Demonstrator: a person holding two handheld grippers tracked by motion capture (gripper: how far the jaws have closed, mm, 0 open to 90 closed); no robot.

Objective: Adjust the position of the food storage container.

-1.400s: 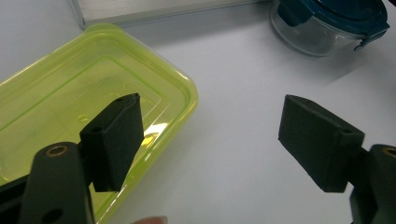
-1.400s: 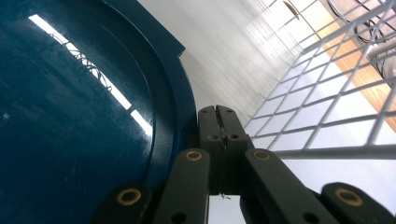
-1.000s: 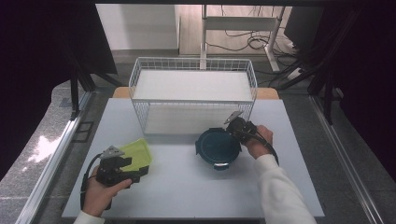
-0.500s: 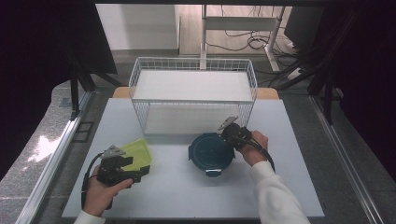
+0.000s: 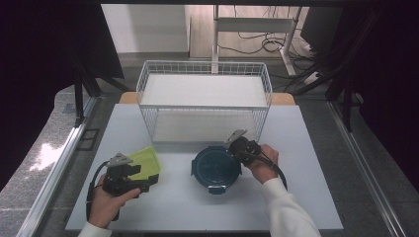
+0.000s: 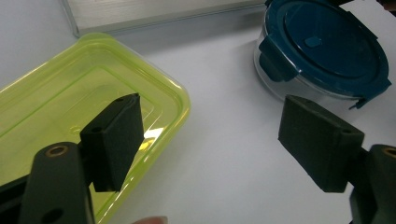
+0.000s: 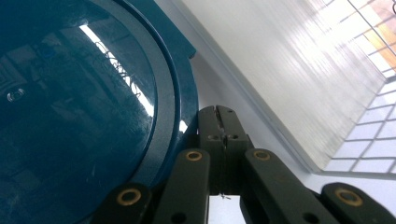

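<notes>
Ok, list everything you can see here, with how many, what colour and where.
round container: one, clear with dark blue clip lid, table centre, in front of the basket
rectangular container: one, yellow-green, table front left
wire basket: one, white, back of the table
table: one, pale grey
left gripper: one, black, jaws open, one pad over the rectangular container
right gripper: one, black, jaws shut, at the round container's right edge
hands: two, left hand, right hand, white sleeves
</notes>
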